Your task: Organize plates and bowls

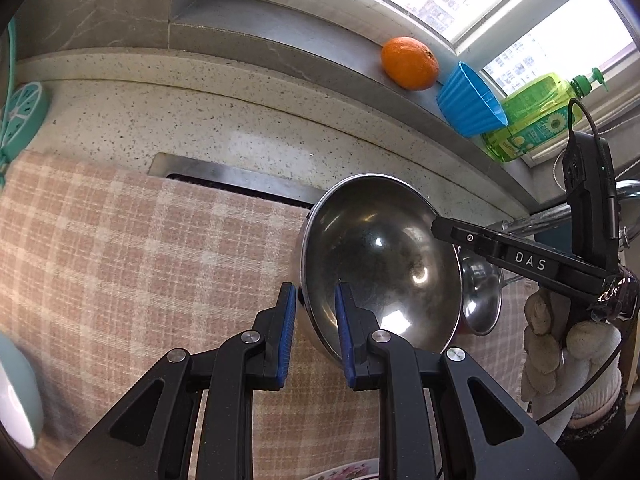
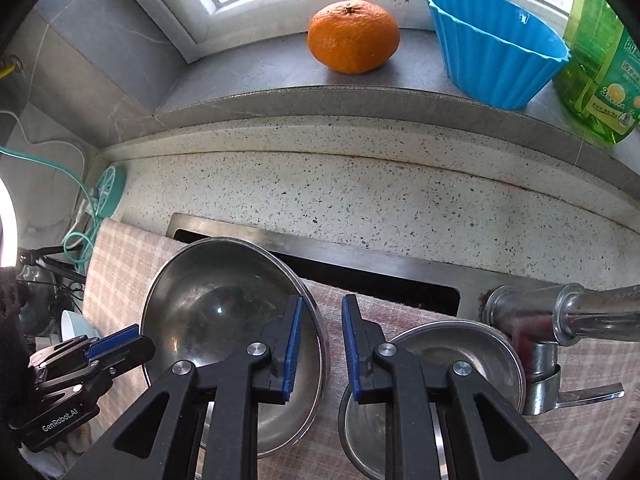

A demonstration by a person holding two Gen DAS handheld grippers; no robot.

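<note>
Steel mixing bowl (image 1: 380,264) is tilting between both open grippers: left gripper (image 1: 316,332) straddling its rim at 7 o'clock, right gripper (image 2: 320,348) at 4 o'clock.

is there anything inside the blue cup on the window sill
No. In the right wrist view the blue cup on the sill shows a bare blue interior, with the orange sitting beside it, not in it.

Polished, mirror-glossy metal on large bowl (image 1: 380,264) and small bowl (image 2: 456,364). Woven checked cloth (image 1: 140,248), soft and matt. Speckled stone surface (image 2: 360,192), smooth. Ribbed blue plastic cup (image 2: 496,48). Dimpled orange (image 2: 354,36) skin. Chromed tap (image 2: 560,320).
</note>
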